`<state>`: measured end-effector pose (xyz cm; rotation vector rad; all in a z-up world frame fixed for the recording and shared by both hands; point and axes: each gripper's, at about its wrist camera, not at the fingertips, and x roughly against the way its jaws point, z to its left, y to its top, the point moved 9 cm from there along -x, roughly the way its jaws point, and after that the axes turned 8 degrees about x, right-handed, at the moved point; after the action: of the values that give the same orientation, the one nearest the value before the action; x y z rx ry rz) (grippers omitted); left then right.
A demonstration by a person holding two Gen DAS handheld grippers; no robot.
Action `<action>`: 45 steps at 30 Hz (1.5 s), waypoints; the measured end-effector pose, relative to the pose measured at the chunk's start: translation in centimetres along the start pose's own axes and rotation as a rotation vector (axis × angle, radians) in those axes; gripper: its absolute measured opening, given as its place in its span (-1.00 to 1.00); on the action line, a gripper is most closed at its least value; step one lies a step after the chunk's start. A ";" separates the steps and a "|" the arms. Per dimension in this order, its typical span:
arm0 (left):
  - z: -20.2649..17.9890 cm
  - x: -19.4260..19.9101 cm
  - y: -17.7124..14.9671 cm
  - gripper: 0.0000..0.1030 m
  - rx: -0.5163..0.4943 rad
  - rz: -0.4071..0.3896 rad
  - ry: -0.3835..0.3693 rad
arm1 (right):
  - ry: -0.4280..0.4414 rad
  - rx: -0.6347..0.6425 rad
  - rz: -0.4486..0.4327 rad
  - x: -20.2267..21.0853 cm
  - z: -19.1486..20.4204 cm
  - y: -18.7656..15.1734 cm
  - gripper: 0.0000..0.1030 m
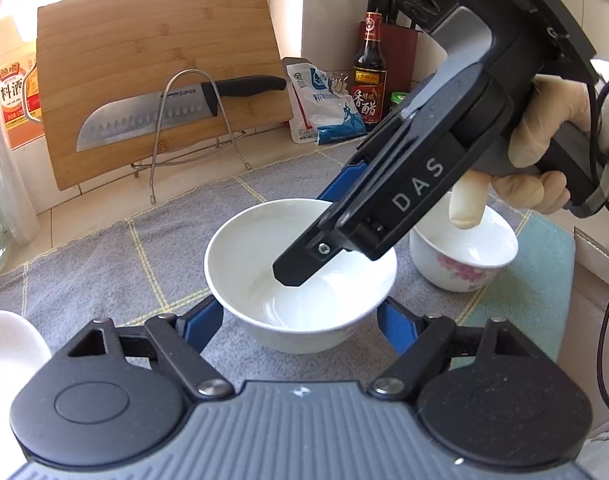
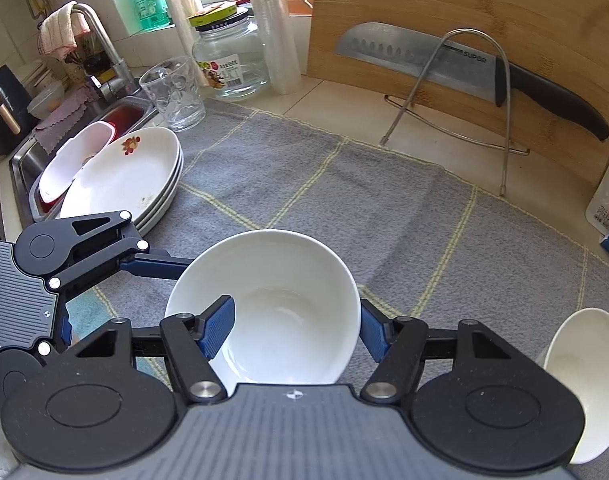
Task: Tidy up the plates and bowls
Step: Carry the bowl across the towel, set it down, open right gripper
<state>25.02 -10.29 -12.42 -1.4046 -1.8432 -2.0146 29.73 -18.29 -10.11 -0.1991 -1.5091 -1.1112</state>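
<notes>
"SUPOR" on knife blade [image 1: 144, 114] against far cutting board. "DAS" on right gripper [image 1: 300, 240] body. "香醋" on dark vinegar bottle [image 1: 369, 76], far right. "料酒" on cooking-wine jug [image 1: 12, 92], far left.

The black, angular right gripper [image 1: 304, 248] carries white "DAS" lettering, silver screws and blue finger pads [image 2: 218, 326]. A cream-gloved hand [image 1: 544, 148] grips its handle beside trailing black cables [image 1: 606, 320].
</notes>
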 end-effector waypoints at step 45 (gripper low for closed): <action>-0.3 4.3 -6.7 0.65 -0.039 0.097 -0.100 | 0.030 -0.092 0.002 -0.5 6.7 -4.1 0.70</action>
<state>18.41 -6.49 -14.64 -1.5998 -1.7440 -1.9785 22.59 -15.41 -11.67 -0.2454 -1.4323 -1.1783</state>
